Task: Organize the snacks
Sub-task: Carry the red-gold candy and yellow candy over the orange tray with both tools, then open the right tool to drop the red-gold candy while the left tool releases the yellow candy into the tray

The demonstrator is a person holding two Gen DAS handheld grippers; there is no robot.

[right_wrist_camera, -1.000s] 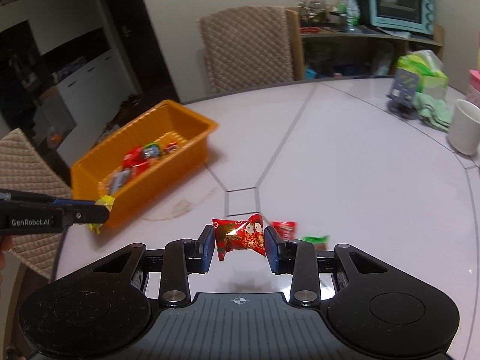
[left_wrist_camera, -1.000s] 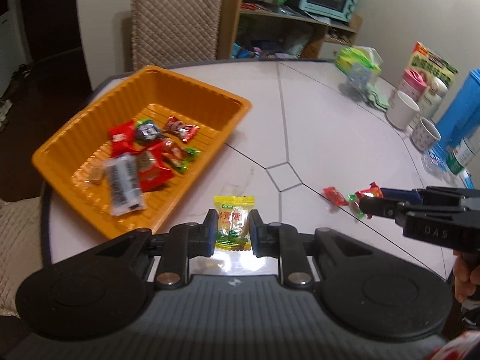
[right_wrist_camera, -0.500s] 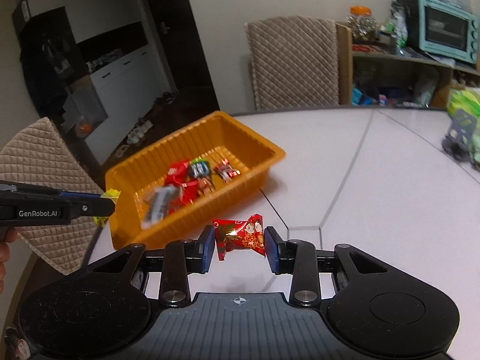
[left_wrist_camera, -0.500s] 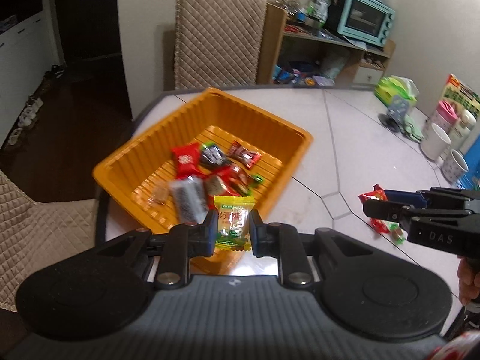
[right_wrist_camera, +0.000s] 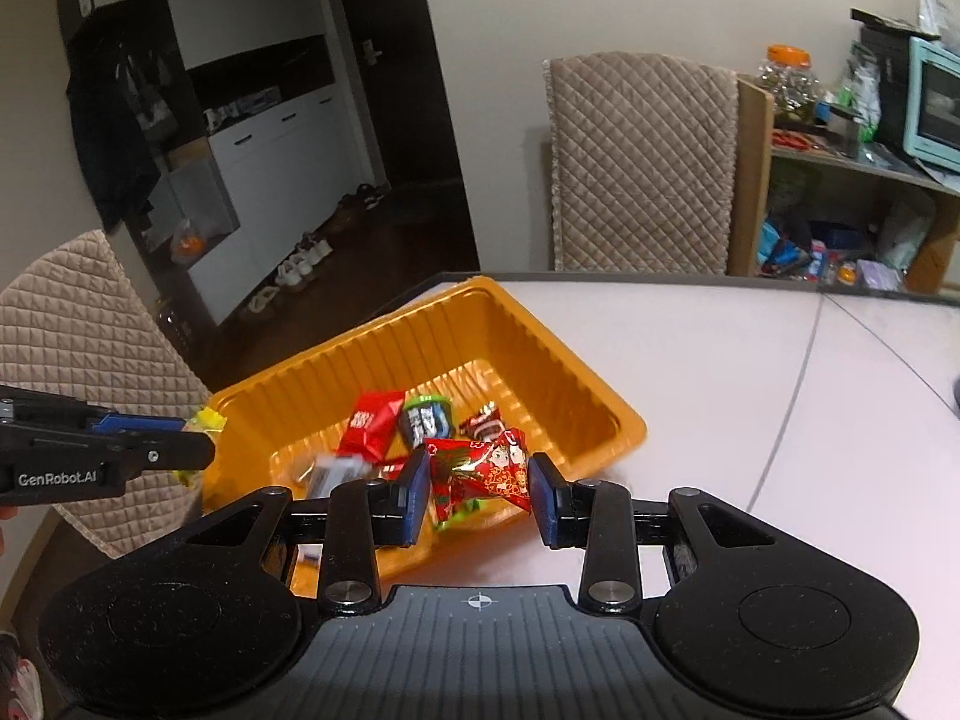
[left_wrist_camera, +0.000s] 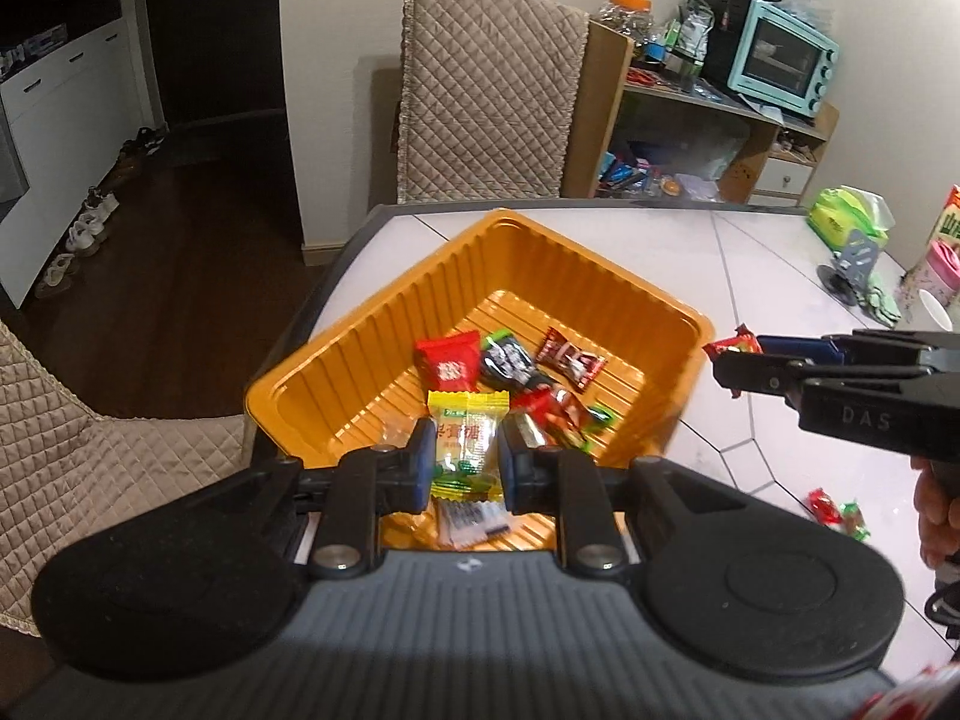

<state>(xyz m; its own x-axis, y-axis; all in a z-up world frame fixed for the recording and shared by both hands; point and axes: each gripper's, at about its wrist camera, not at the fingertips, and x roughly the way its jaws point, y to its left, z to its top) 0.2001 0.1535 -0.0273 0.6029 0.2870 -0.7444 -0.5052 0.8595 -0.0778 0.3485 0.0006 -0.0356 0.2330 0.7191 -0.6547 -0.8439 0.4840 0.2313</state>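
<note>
Left wrist view: a yellow candy (left_wrist_camera: 465, 441) is clamped in the left gripper (left_wrist_camera: 465, 465) jaws at lower centre, directly over the orange tray (left_wrist_camera: 354, 360); a red candy (right_wrist_camera: 480, 471) is held by the right gripper (right_wrist_camera: 480, 495).

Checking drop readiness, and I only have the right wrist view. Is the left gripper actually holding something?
Observer: Yes. The left gripper is shut on a yellow snack packet, above the near end of the orange tray.
Operator: Anything left on the table?
Observer: Two small snacks, one red and one green, lie on the table to the right of the tray.
Operator: Is my red snack over the tray?
Observer: From the left wrist view, the right gripper holds the red snack by the tray's right corner. I cannot tell whether it is inside the rim.
</note>
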